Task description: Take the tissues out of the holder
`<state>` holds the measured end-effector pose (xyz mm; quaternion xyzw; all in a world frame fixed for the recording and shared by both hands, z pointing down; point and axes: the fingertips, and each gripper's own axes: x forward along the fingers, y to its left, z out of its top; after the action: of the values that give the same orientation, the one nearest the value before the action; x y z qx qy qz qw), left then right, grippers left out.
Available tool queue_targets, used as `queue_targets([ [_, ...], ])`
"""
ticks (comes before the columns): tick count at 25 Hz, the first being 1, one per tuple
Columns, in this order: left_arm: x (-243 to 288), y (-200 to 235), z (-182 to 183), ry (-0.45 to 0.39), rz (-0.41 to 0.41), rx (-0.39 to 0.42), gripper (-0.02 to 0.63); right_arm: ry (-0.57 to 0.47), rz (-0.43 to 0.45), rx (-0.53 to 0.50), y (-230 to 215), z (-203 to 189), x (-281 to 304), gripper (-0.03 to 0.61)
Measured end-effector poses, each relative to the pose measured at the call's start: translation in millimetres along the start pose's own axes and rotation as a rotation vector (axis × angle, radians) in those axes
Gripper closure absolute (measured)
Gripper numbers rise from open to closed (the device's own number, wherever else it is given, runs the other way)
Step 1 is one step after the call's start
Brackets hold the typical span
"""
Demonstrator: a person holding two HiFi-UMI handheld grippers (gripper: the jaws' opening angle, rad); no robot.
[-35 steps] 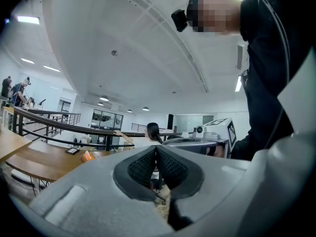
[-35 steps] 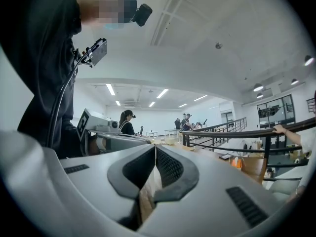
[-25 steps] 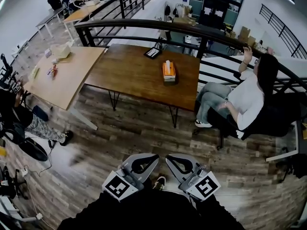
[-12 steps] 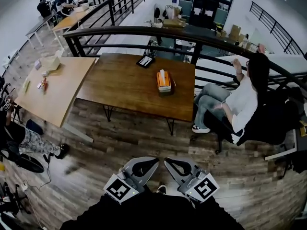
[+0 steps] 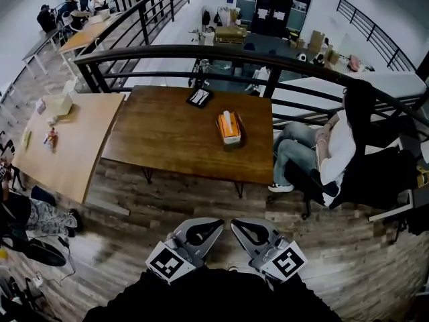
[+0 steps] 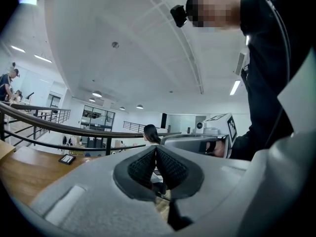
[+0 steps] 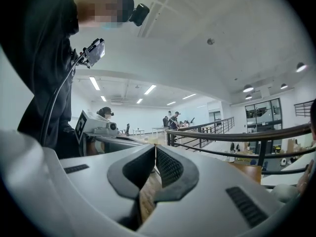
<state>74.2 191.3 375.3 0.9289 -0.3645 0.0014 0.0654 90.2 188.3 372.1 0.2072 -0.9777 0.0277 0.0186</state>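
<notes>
Tissues [image 5: 227,117] poke up white from the top of the orange tissue holder [image 5: 230,131]. The holder stands on the dark wooden desk [image 5: 161,136] at 12 o'clock in the head view, in that desk's right half and well apart from both grippers. A flat black tablet-like item [image 5: 200,97] lies on the same desk at 11 o'clock from the holder, near the far edge. A lighter wooden desk [image 5: 74,146] stands just beside the dark one at 9 o'clock, carrying a few items too small to name. A person in a white top [image 5: 343,143] sits at 3 o'clock from the dark desk, and a curved black railing [image 5: 221,51] runs behind both desks. Down at 6 o'clock, close to the wearer's dark clothing, the left gripper [image 5: 209,228] and the right gripper [image 5: 244,228] are held side by side above the plank floor [image 5: 201,186], tips angled toward each other. The left gripper view shows its jaws fully together, the ribbed pads [image 6: 143,164] meeting along a single seam with nothing caught between them. The right gripper view shows the same: the dark pads [image 7: 170,168] are pressed closed and empty, with only floor and railing visible beyond.
</notes>
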Motion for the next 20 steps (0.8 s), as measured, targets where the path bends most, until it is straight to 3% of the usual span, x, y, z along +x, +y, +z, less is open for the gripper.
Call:
queue_targets([
  [20, -11, 139, 9, 0.02, -0.085, -0.032, 0.606, 0.026, -0.1, 0.027, -45, 1, 124, 0.572],
])
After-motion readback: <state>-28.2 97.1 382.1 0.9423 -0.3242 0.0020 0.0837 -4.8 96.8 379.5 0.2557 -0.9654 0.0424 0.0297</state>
